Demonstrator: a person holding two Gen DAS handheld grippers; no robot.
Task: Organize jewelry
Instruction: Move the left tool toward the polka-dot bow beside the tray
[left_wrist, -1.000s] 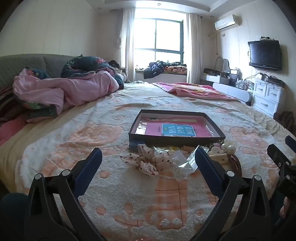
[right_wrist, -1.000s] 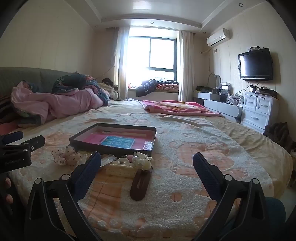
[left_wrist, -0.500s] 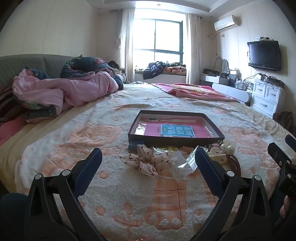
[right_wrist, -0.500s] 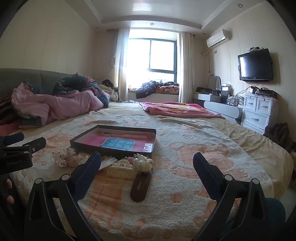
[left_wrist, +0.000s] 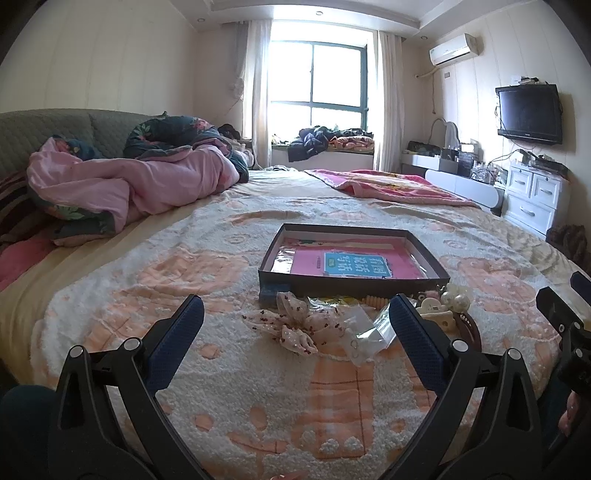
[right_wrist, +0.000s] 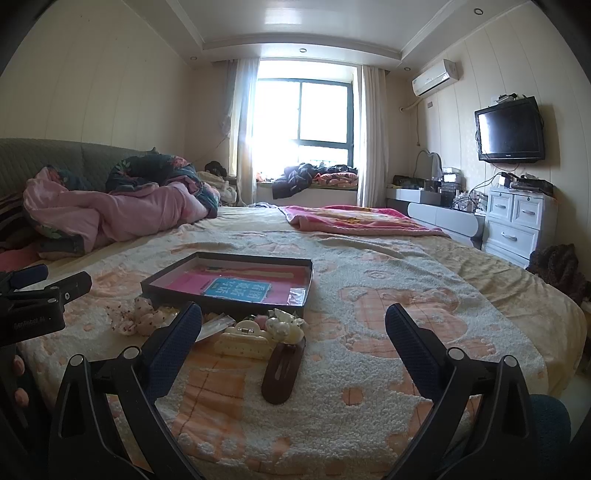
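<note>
- On the bed (left_wrist: 184, 369), almost nothing has shifted: both tongs, left (left_wrist: 295, 325) and right (right_wrist: 293, 328), stay spread and empty.
- Hair clips (right_wrist: 242, 341) (still unsorted) lie just before the tray (right_wrist: 229, 295); sorting hasn't begun.

Ahead of our tongs: nubbly cloth bedspread (left_wrist: 229, 369), matt cardboard tray (left_wrist: 354, 282), glossy brown clip (right_wrist: 282, 369), clear plastic bag (left_wrist: 364, 332).
</note>
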